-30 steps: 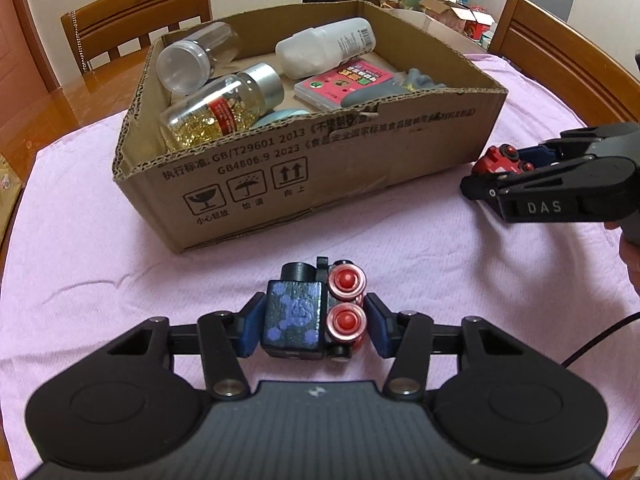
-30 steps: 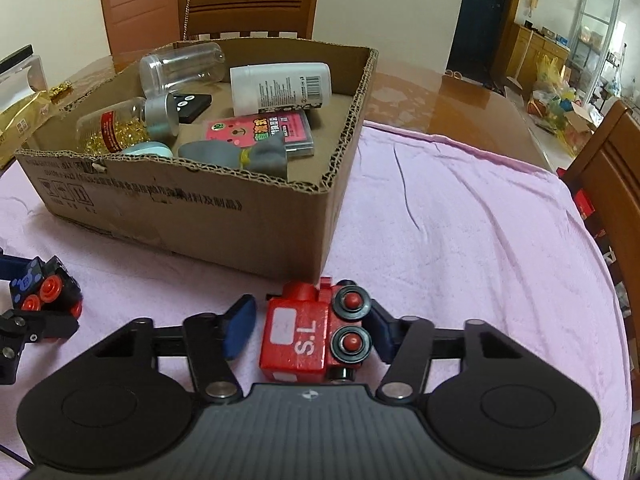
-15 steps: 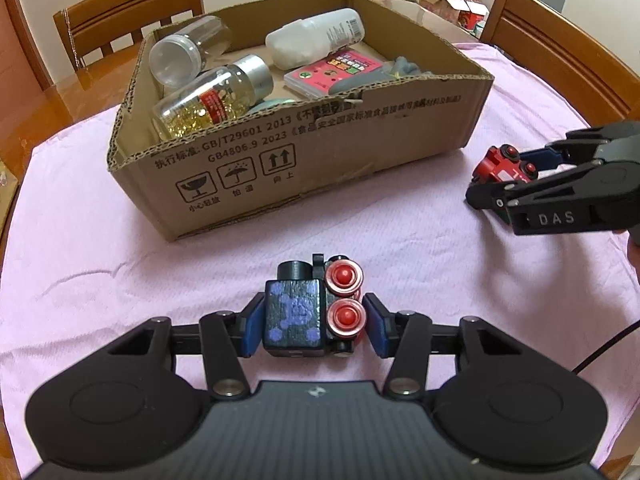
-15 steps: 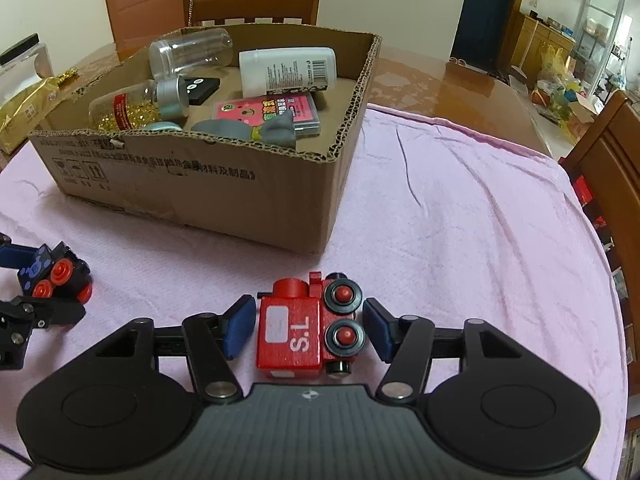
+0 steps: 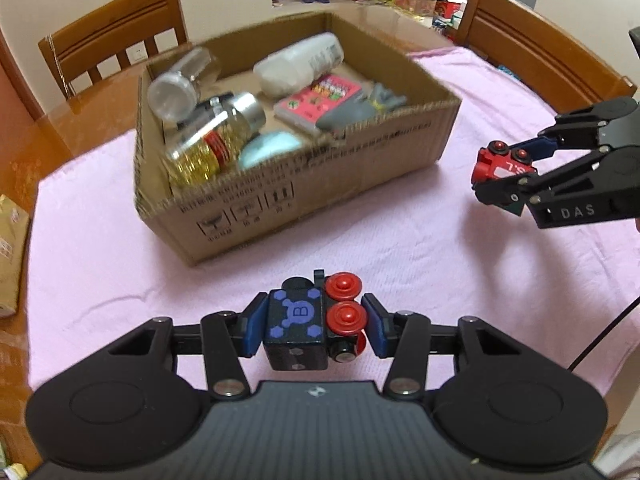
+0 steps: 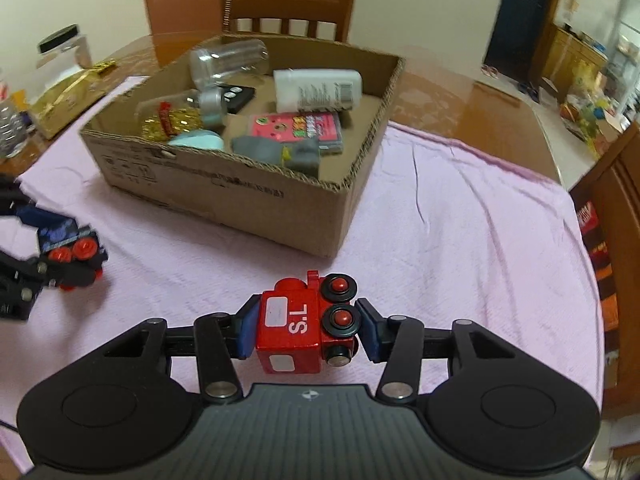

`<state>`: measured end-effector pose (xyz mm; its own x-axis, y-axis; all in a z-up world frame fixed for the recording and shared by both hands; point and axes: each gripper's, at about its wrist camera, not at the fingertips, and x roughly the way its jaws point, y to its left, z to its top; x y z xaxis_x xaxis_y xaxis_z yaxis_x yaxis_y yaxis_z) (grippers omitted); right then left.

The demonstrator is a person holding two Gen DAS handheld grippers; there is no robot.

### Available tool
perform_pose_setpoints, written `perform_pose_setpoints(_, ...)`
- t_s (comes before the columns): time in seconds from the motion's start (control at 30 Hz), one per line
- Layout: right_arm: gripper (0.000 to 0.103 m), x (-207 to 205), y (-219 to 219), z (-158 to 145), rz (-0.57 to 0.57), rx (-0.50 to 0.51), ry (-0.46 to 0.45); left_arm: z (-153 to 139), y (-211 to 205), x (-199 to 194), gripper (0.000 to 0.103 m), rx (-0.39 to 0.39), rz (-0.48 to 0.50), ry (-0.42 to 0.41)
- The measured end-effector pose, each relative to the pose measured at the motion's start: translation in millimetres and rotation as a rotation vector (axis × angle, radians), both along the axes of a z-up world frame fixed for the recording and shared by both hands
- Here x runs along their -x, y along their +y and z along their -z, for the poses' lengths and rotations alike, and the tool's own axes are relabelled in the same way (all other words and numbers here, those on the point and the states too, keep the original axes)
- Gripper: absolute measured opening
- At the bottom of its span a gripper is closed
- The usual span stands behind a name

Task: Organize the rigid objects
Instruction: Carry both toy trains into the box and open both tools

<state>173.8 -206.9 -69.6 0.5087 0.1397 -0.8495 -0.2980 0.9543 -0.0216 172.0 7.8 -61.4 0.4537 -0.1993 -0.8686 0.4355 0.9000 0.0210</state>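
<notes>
My left gripper [image 5: 314,326] is shut on a black toy train [image 5: 298,326] with a purple "B" mark and red wheels, held above the pink cloth. My right gripper [image 6: 306,330] is shut on a red toy train [image 6: 292,326] marked "S.L", also held above the cloth. Each gripper shows in the other's view: the right one with the red train at the right [image 5: 500,166], the left one with the black train at the left [image 6: 66,250]. The open cardboard box [image 5: 360,168] stands ahead of both, and it also shows in the right wrist view [image 6: 248,204].
The box holds a gold-capsule bottle [image 5: 208,148], a clear jar [image 5: 180,84], a white bottle [image 5: 300,64], a pink card pack [image 5: 320,100], a grey item [image 5: 356,110] and a teal lid [image 5: 272,148]. Wooden chairs [image 5: 116,36] ring the table. A jar and gold packets [image 6: 64,92] lie at the left.
Both grippers have risen with their trains, so the box is seen more from above. The trains stay clamped.
</notes>
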Motion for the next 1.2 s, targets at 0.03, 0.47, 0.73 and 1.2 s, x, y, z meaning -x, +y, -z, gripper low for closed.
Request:
perform_pose_setpoints(0.03,0.054,0.6,-0.4,-6.1,-0.016,-0.005,-0.002,-6.6,0.8,-0.2,0.048,0.004,0.007,-0.006)
perform_pose_setpoints(0.47,0.054,-37.1,6.2,-70.5,-0.096,-0.081,-0.136,-72.4,-17.0,-83.2,0.048,0.038,0.002,-0.191)
perform_pose_setpoints(0.73,0.054,-68.7,8.5,-64.7,-0.065,-0.109,-0.127,-47.7,-22.5,-159.7,0.048,0.071,-0.098,-0.172)
perform_pose_setpoints(1.2,0.054,-110.2,12.8,-51.8,-0.047,-0.111,-0.108,-58.6,0.2,-154.3,0.100,0.109,-0.221,-0.277)
